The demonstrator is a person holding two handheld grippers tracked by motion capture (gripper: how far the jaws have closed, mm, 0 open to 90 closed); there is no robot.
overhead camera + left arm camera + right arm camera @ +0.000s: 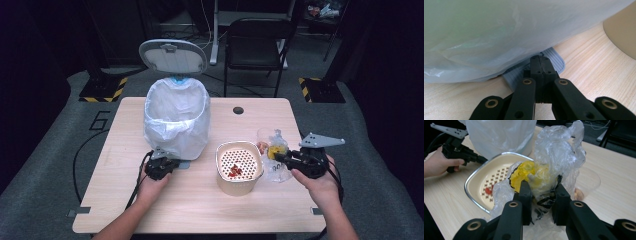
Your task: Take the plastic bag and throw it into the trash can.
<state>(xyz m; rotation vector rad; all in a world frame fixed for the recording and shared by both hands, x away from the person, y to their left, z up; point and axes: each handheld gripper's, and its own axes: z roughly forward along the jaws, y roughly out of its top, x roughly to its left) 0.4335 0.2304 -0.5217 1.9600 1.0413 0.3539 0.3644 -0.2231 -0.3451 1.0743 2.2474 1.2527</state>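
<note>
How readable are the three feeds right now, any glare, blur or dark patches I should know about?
High view: table evenly lit, surroundings nearly black, picture soft. Left gripper view: bin liner close and washed out, pedal sharp. Right gripper view: crumpled plastic bag glints, shut right gripper sharp, background soft.

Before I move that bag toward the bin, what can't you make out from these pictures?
- Bin inside: high view, the white liner hides it.
- Pedal: left gripper view, the liner's bulge and the shut left gripper cover most of it.
- Plastic bag contents: right gripper view, crumpled film blurs the yellow lump in the right gripper.
- Clear cup contents: too small, bag in front.
</note>
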